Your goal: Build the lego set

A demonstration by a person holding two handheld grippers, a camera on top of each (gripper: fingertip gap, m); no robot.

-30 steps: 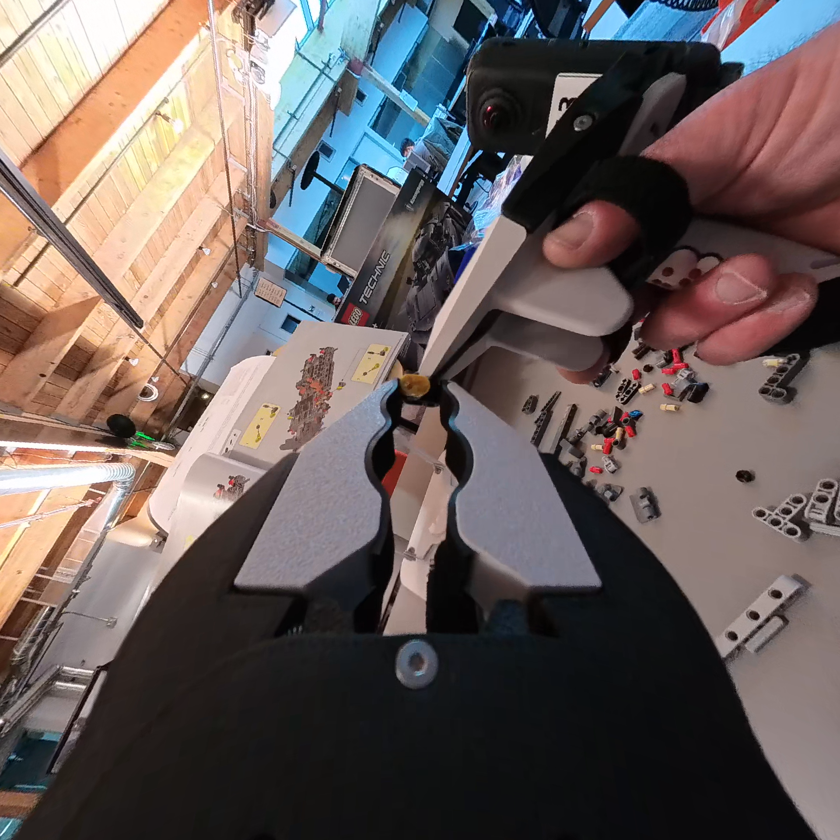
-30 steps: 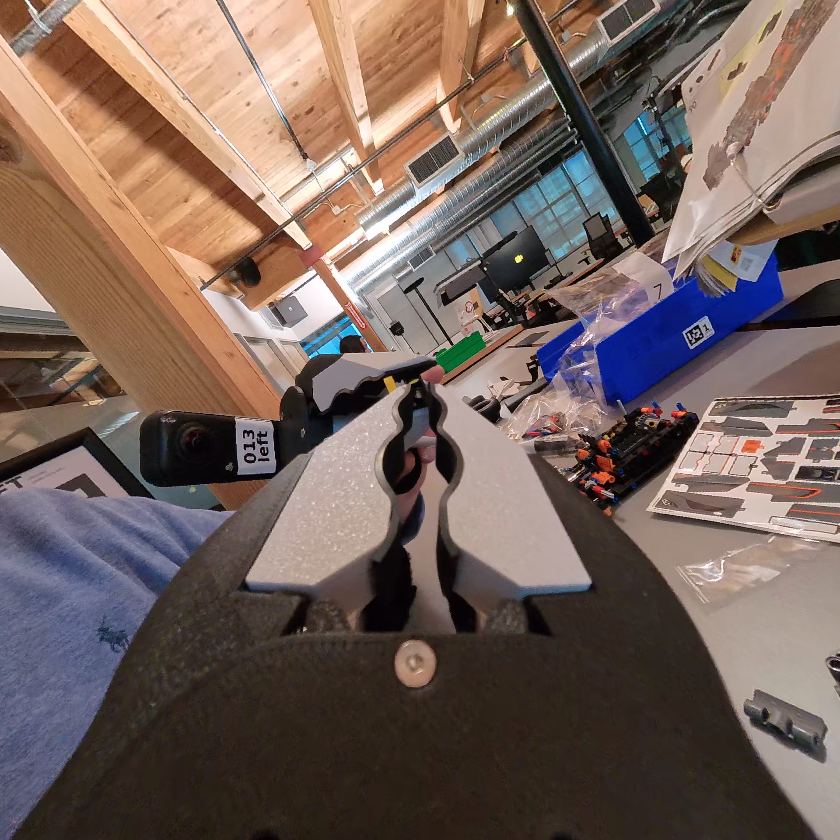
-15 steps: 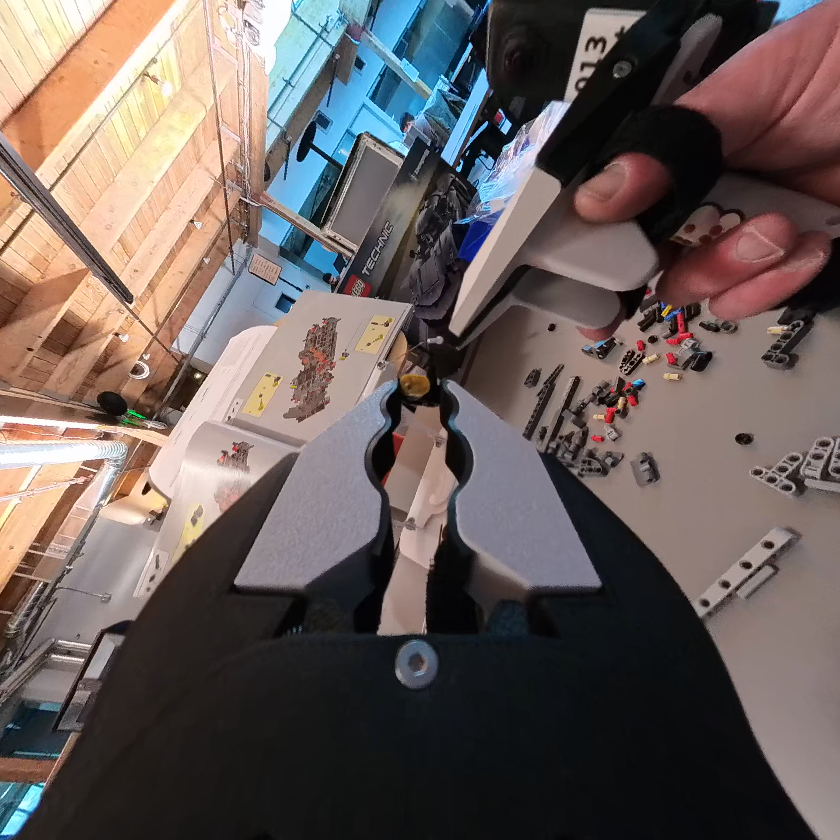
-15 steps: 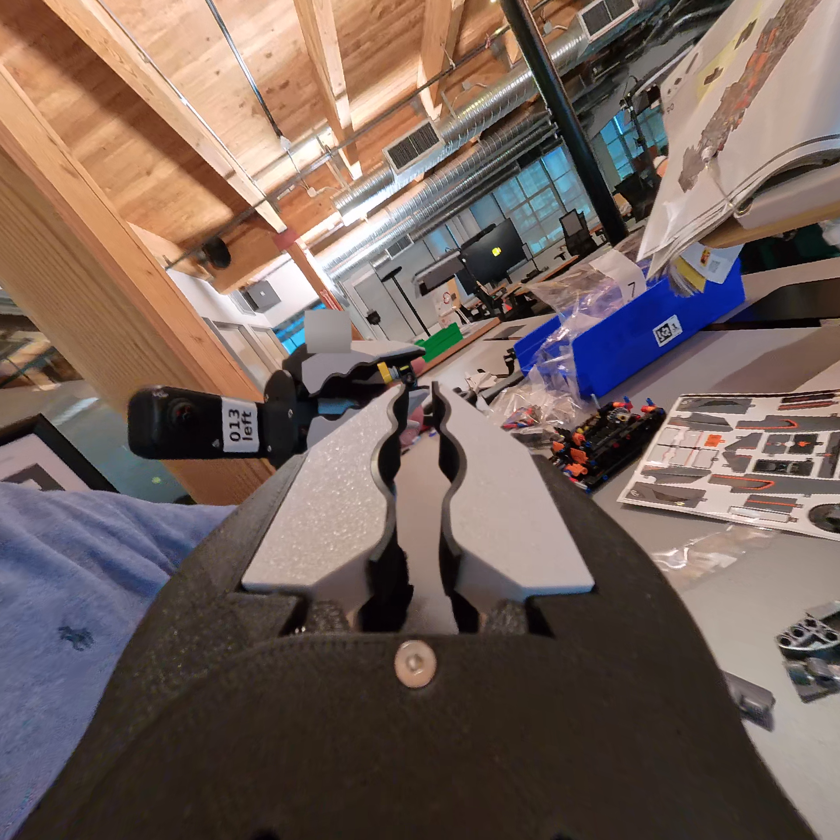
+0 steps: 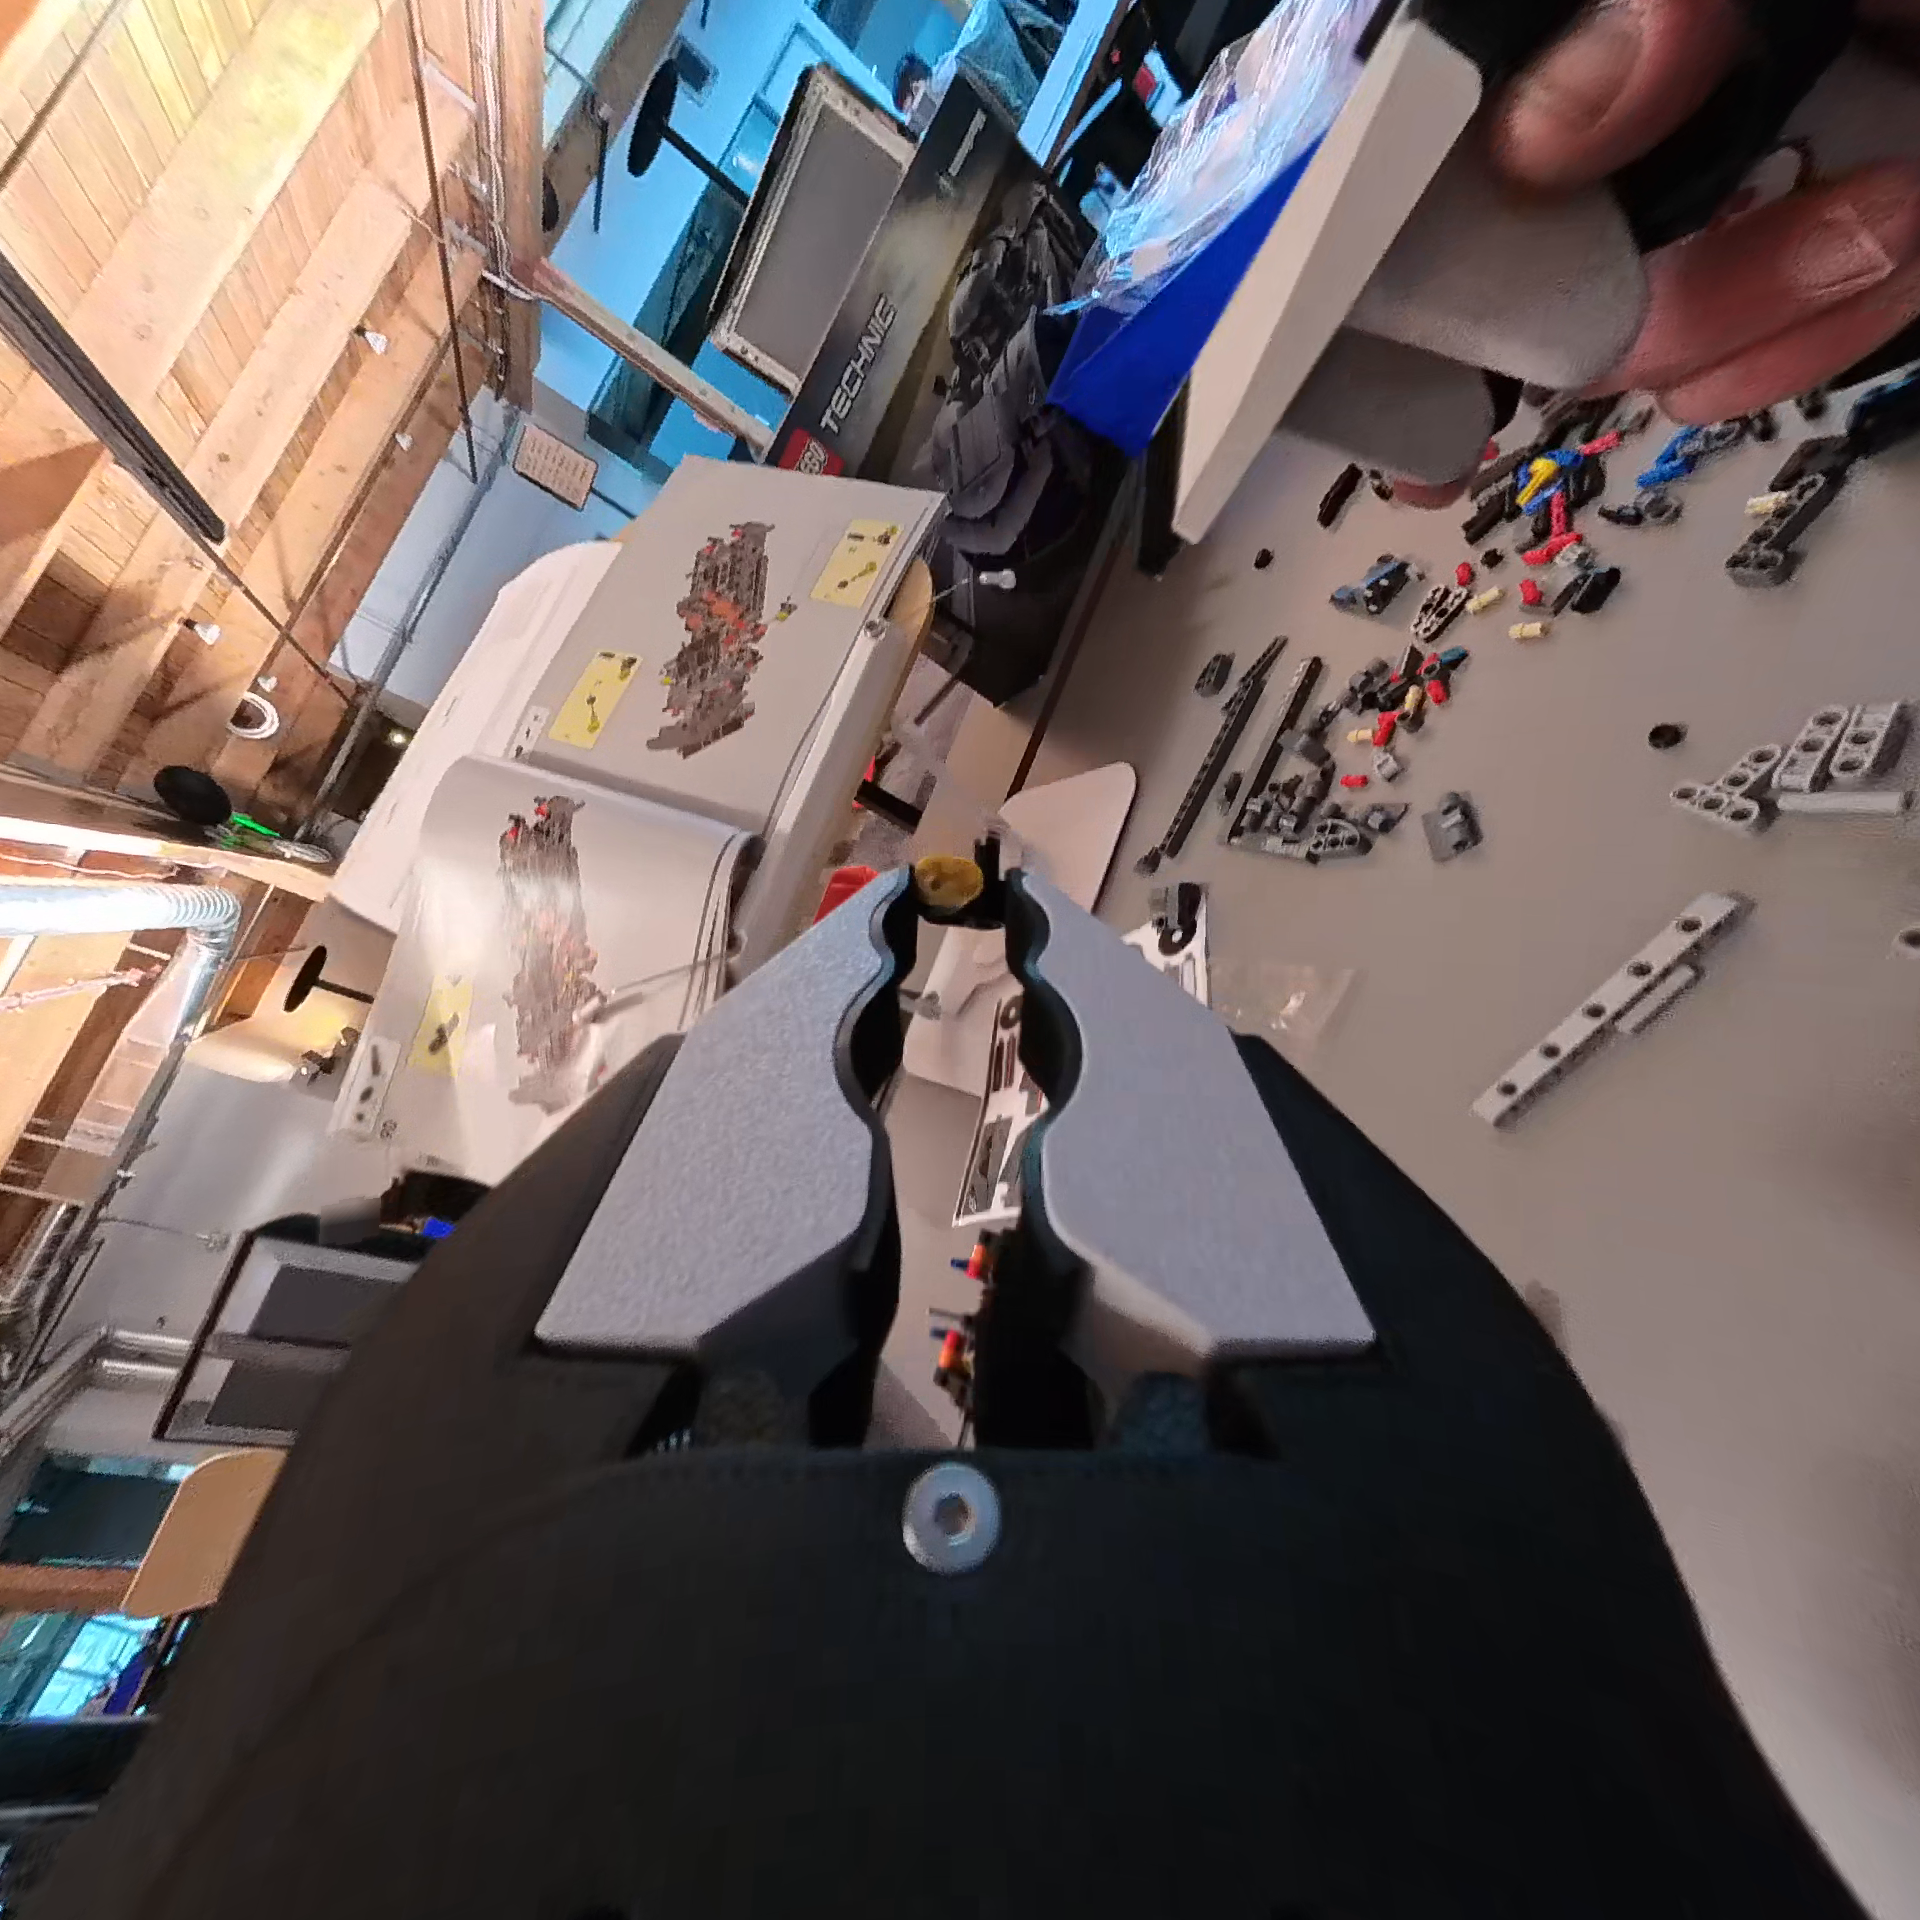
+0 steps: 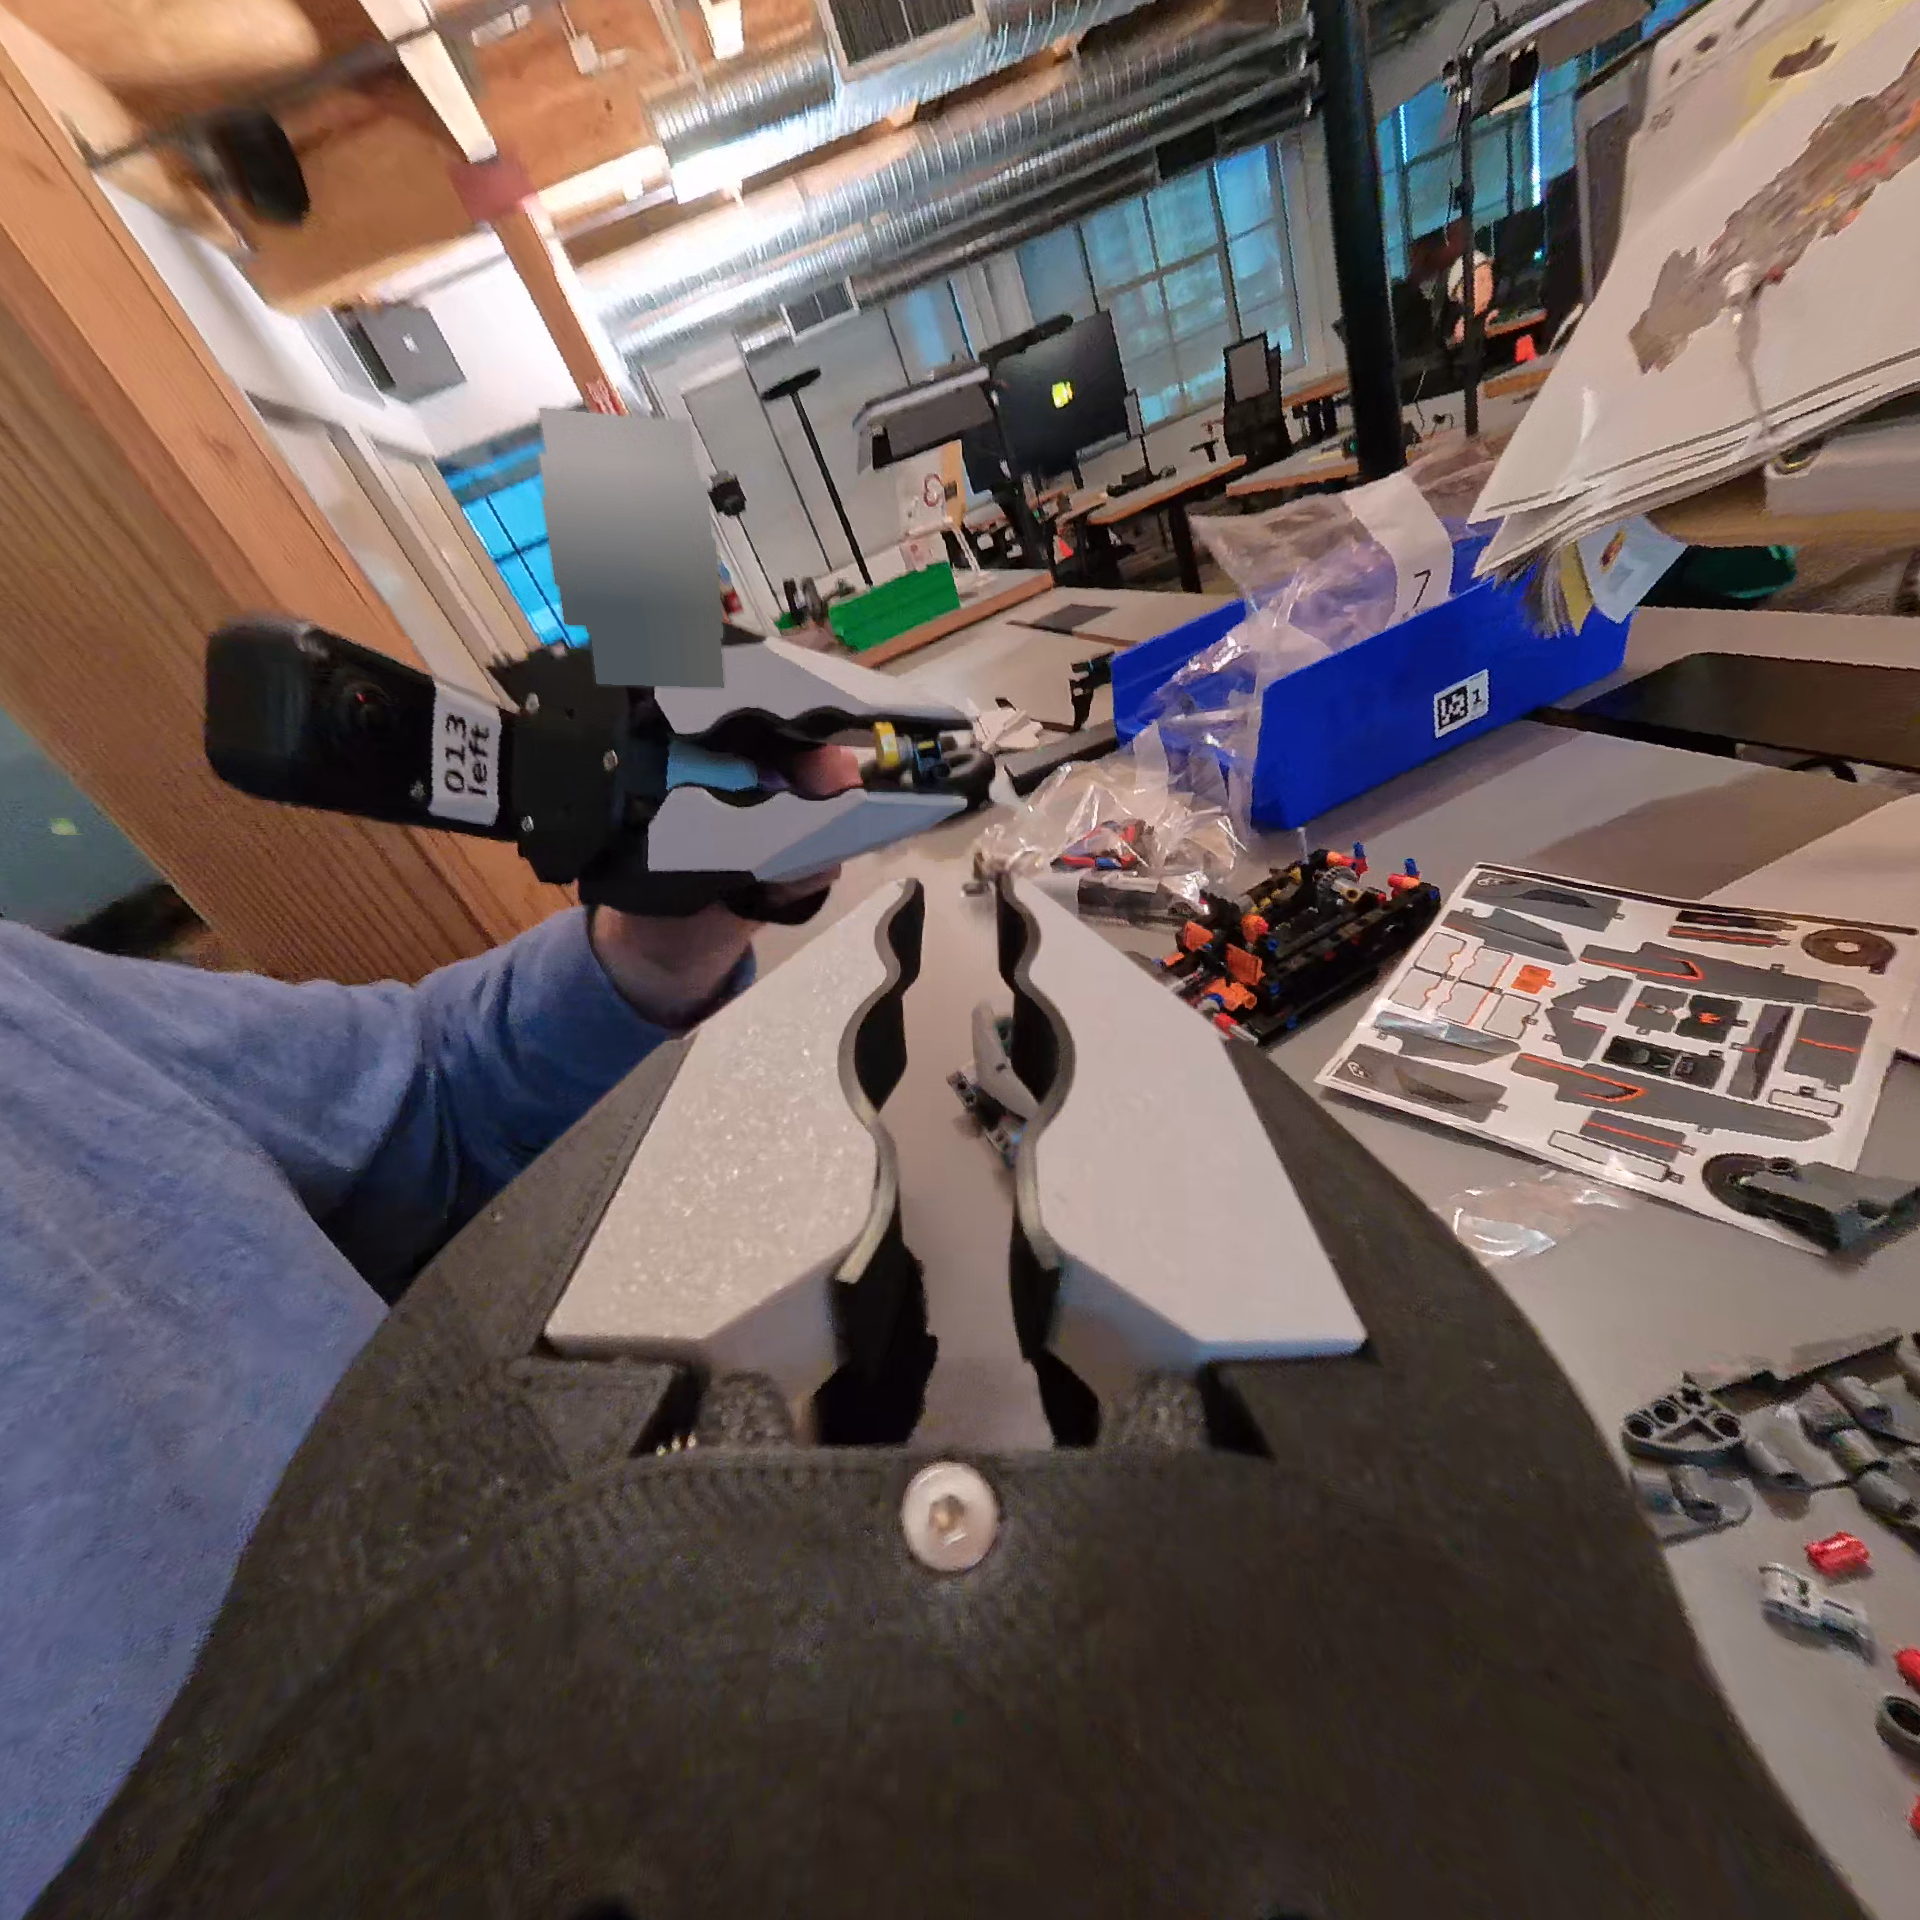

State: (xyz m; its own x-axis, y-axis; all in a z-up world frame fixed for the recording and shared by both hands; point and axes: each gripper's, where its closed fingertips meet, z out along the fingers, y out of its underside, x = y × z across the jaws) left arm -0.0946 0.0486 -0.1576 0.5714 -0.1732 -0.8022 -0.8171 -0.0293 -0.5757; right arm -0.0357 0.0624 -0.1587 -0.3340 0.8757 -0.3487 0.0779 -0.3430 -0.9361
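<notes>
Blue bin [image 6: 1351, 717], grey tabletop [image 6: 1621, 1340], black-and-orange build [image 6: 1299, 935], grey-orange sticker sheet [image 6: 1621, 1039], yellow-tipped black piece [image 5: 948, 883].

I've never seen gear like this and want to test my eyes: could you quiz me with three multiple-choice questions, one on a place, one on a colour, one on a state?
1. Where is the sticker sheet?
A. on the floor
B. on the table beside the black-and-orange model
C. on a wall

2. What colour is the bin holding plastic bags?
A. red
B. green
C. blue

3. The left gripper's jaws are:
A. closed on a small black-and-yellow piece
B. wide apart, empty
C. gripping a pencil

Answers: B, it lies flat next to the model; C, its wall is plainly blue; A, the piece sits pinched at the tips.
</notes>
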